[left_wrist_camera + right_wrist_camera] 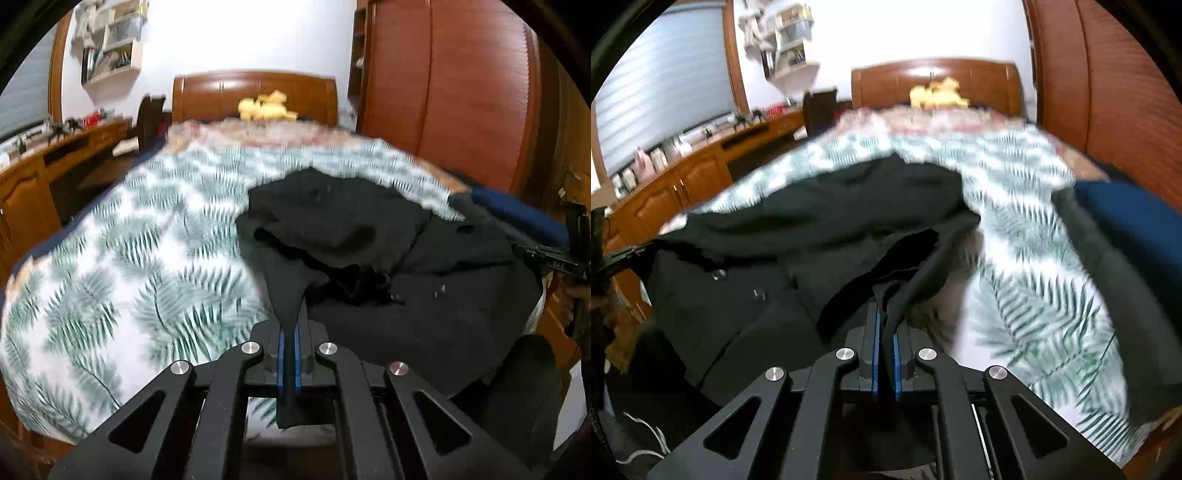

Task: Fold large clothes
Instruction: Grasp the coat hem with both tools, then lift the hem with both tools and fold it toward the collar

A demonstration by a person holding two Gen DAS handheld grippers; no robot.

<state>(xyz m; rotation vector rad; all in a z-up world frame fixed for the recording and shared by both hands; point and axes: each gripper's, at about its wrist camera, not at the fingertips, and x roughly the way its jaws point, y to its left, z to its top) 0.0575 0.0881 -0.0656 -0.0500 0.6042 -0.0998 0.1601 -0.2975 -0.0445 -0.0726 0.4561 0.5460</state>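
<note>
A large black garment (406, 266) with small snap buttons lies bunched on the leaf-print bed cover (122, 258). My left gripper (290, 325) is shut on a fold of its left edge, the cloth pinched between the blue pads and lifted off the bed. In the right wrist view the same black garment (812, 221) spreads to the left, and my right gripper (886, 314) is shut on its right edge, a dark fold rising from the pads. The other gripper shows at the far right edge of the left wrist view, holding the cloth there.
The bed (1034, 258) fills the middle, with a wooden headboard (255, 92) and a yellow soft toy (266, 107) at the far end. A wooden desk (44, 166) runs along the left, a wardrobe (443, 92) on the right. A blue cloth (1126, 221) lies at the bed's right side.
</note>
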